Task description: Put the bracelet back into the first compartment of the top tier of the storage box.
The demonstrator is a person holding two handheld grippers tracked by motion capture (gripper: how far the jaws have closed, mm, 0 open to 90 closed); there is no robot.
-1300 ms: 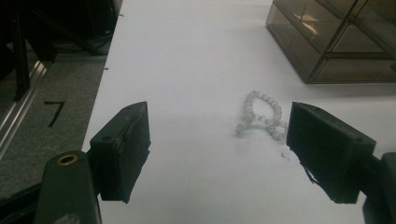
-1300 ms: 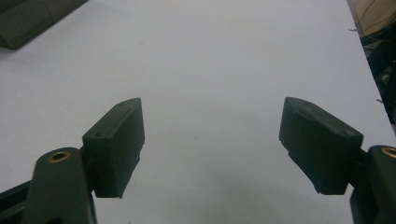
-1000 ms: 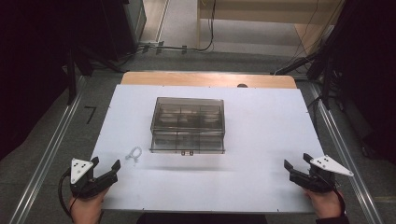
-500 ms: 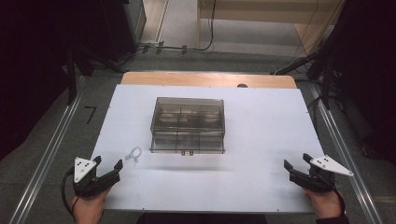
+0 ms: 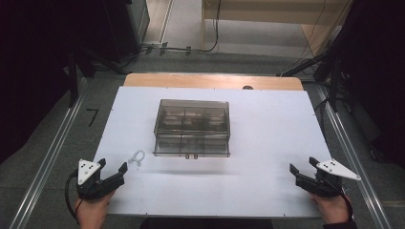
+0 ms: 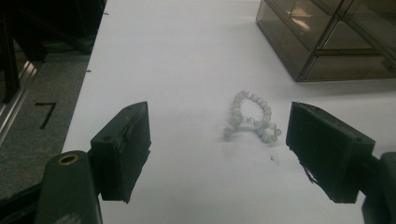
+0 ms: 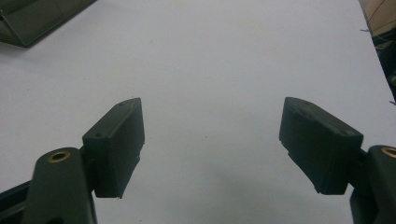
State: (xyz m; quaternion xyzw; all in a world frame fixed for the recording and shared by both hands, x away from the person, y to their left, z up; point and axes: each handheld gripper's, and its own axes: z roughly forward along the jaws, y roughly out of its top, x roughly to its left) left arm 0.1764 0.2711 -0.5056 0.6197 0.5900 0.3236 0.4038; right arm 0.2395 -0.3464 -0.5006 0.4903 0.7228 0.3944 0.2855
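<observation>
White sheeting covers the bench (image 5: 267, 143), ringed by dark floor. Near its left front edge a small bead bracelet (image 6: 252, 116) lies looped, just ahead of the left gripper (image 5: 114, 172), whose fingers (image 6: 123, 149) stand wide apart, holding nothing. A clear box (image 5: 192, 128) sits mid-bench, beyond the bracelet. At the right front corner the right gripper (image 5: 301, 172) also gapes, empty.

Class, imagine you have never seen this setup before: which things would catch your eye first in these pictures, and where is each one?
First comes the smoky clear compartment box, shut, in the middle of the white table. Next, the small bead bracelet, looped on the table near the box's front left corner, straight ahead of the open left gripper. Last, the open right gripper at the near right edge, with bare table before it.
</observation>
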